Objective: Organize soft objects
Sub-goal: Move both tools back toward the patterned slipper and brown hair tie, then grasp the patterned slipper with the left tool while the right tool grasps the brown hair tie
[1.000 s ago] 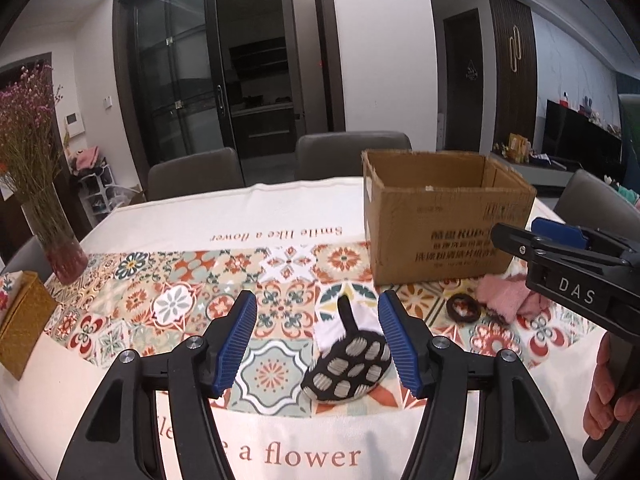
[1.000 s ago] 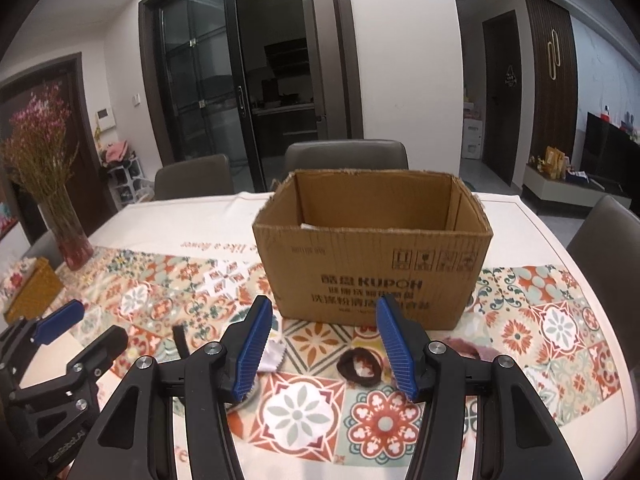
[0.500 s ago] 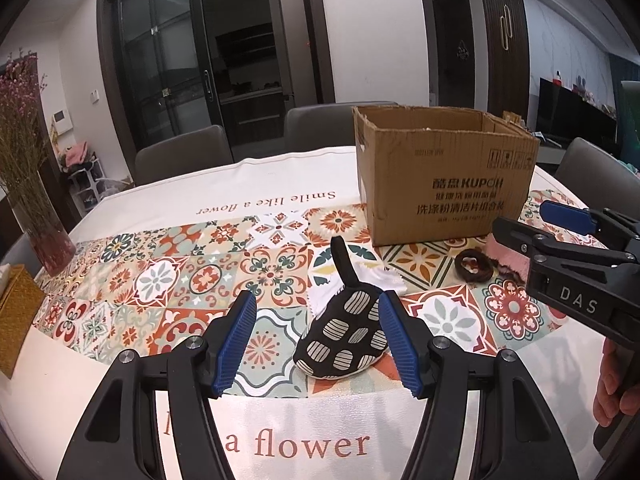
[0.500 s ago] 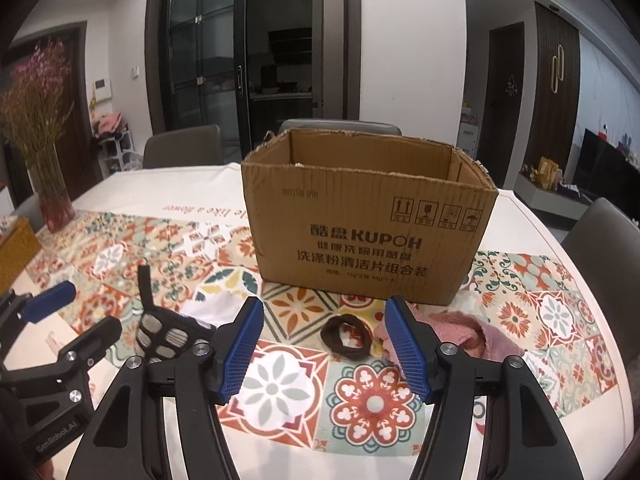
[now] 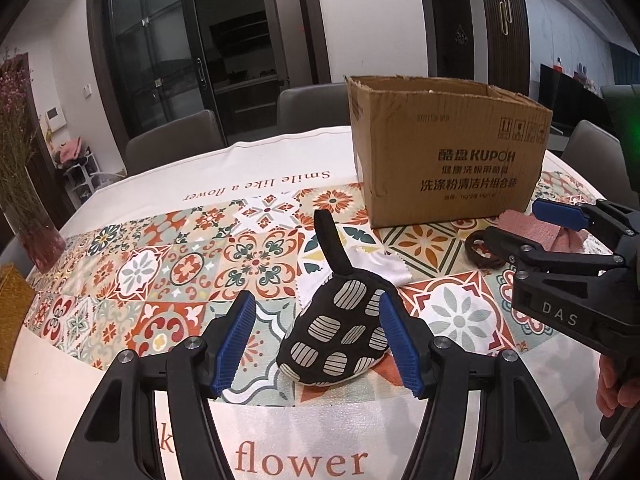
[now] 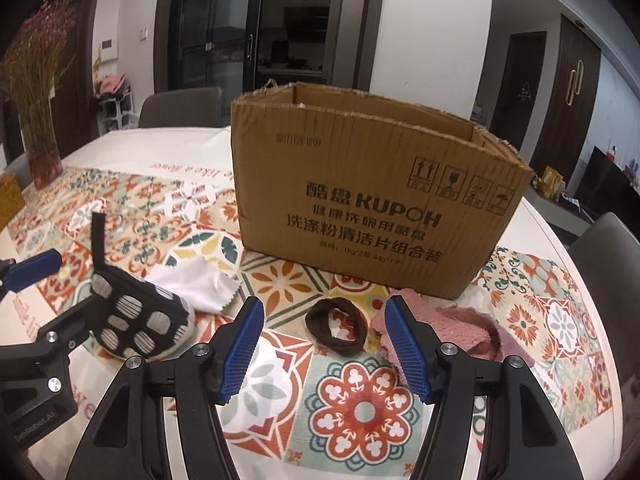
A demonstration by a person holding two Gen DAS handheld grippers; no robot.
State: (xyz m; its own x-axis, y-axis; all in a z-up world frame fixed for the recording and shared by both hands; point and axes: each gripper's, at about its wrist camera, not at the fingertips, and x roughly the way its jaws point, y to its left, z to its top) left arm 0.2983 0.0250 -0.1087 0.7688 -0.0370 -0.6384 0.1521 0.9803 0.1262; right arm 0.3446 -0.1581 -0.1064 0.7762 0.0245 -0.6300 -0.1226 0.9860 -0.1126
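Observation:
A black soft item with striped grey patches (image 5: 338, 338) lies on the patterned tablecloth, partly between the open pads of my left gripper (image 5: 316, 342); it also shows in the right wrist view (image 6: 136, 320). A white cloth (image 6: 192, 280) lies behind it. A brown hair band (image 6: 336, 326) lies between the open pads of my right gripper (image 6: 326, 350), slightly ahead of them. A pink knitted cloth (image 6: 448, 324) lies beside the right pad. The open cardboard box (image 6: 372, 196) stands behind these.
A vase of dried pink flowers (image 5: 24, 184) stands at the far left, and a yellow woven box (image 5: 12, 308) is at the left edge. Grey chairs (image 5: 176, 146) surround the table. The right gripper body (image 5: 576, 280) is close on the left gripper's right.
Both grippers have moved forward and lower toward the table. The patterned item now sits between the left pads and the hair band nearer the right pads. Both stay open.

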